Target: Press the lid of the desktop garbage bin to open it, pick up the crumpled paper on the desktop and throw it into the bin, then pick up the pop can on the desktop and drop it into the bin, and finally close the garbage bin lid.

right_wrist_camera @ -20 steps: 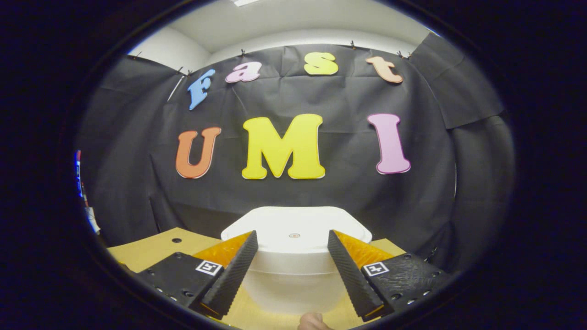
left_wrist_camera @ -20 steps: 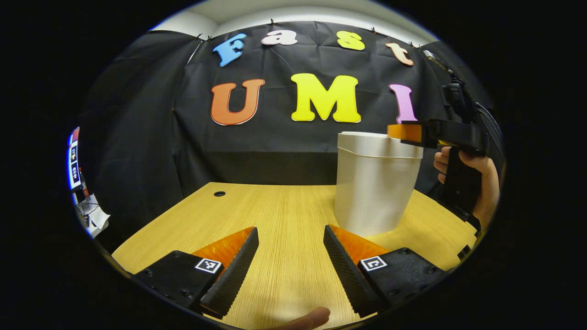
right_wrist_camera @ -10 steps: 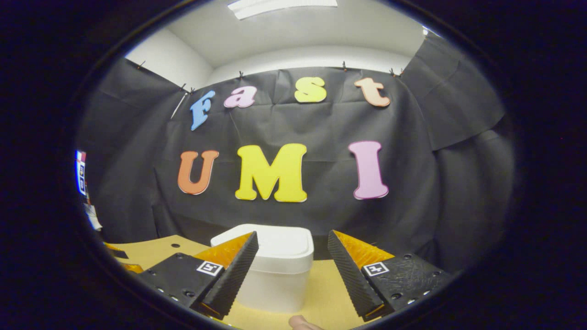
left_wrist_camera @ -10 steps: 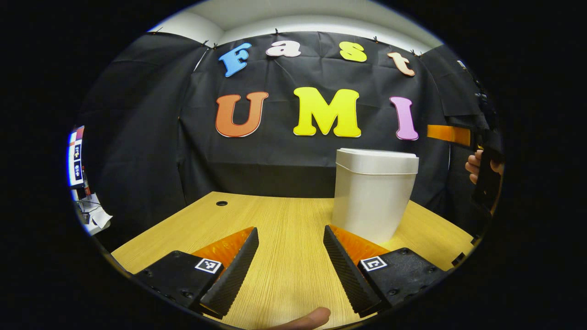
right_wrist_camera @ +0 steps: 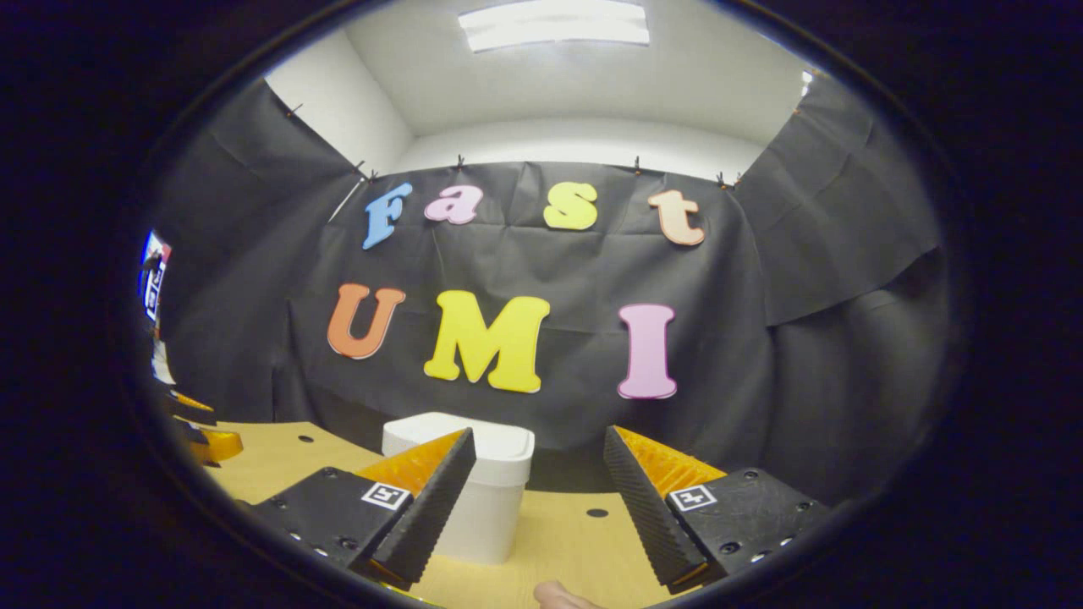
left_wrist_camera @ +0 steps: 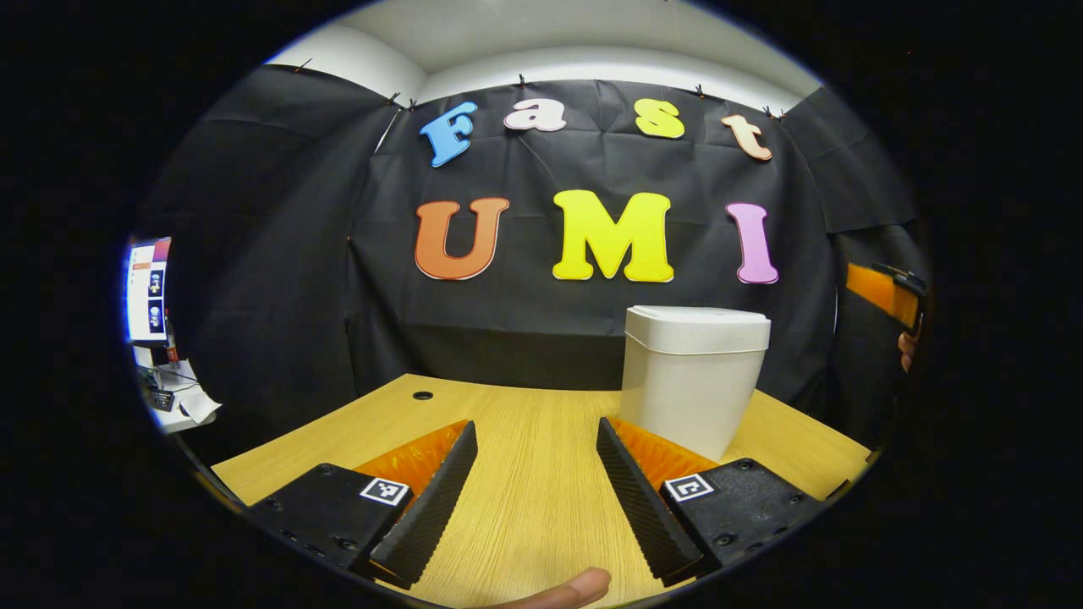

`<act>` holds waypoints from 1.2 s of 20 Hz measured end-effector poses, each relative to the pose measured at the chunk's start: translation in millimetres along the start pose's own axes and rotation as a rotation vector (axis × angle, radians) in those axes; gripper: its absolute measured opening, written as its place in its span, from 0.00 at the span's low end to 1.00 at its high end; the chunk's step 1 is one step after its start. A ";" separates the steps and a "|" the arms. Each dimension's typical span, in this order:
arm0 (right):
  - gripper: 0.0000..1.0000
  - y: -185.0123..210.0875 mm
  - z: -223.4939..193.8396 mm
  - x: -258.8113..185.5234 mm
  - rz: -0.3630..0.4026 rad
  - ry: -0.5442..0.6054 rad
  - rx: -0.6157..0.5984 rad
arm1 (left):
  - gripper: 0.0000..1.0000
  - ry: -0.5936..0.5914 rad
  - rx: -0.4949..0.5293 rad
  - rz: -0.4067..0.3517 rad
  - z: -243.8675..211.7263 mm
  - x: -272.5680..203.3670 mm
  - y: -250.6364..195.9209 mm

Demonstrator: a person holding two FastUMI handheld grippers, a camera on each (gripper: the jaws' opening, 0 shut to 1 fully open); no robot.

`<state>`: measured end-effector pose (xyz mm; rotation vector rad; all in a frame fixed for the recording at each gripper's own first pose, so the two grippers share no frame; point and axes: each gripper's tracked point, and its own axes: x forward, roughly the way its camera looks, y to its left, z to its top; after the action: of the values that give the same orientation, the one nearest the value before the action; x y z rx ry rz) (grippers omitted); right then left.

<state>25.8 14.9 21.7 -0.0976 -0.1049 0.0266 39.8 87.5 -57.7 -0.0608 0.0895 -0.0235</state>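
Observation:
The white garbage bin (left_wrist_camera: 692, 379) stands on the wooden desk (left_wrist_camera: 525, 457) with its lid (left_wrist_camera: 697, 318) down flat. In the left gripper view my left gripper (left_wrist_camera: 535, 495) is open low over the desk, the bin ahead and to its right, well apart from it. The right gripper shows as a small part at the far right edge (left_wrist_camera: 884, 294), away from the bin. In the right gripper view my right gripper (right_wrist_camera: 537, 495) is open with nothing between its fingers, and the bin (right_wrist_camera: 474, 499) stands beyond its left finger.
The desk (right_wrist_camera: 558, 541) ends at the black cloth wall behind the bin. Two cable holes (left_wrist_camera: 422, 395) (right_wrist_camera: 596, 512) sit in the desk near its back edge. A screen (left_wrist_camera: 147, 289) and some clutter lie off the desk's left side.
The right gripper has drawn back from above the bin lid and off to the right. Both views have pulled away from the bin, which looks smaller now; its lid stays down.

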 end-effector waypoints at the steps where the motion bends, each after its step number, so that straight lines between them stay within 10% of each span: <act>1: 0.98 4.7 -12.9 -6.8 0.001 0.029 0.016 | 0.94 0.011 0.003 -0.004 -3.5 -0.5 -4.5; 24: 0.95 62.3 -110.6 -23.4 0.040 0.143 0.018 | 0.94 0.013 0.044 -0.049 -16.6 3.1 -45.7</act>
<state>12.8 65.6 -96.3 -0.0838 0.0404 0.0607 40.4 40.8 -71.7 -0.0185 0.1008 -0.0753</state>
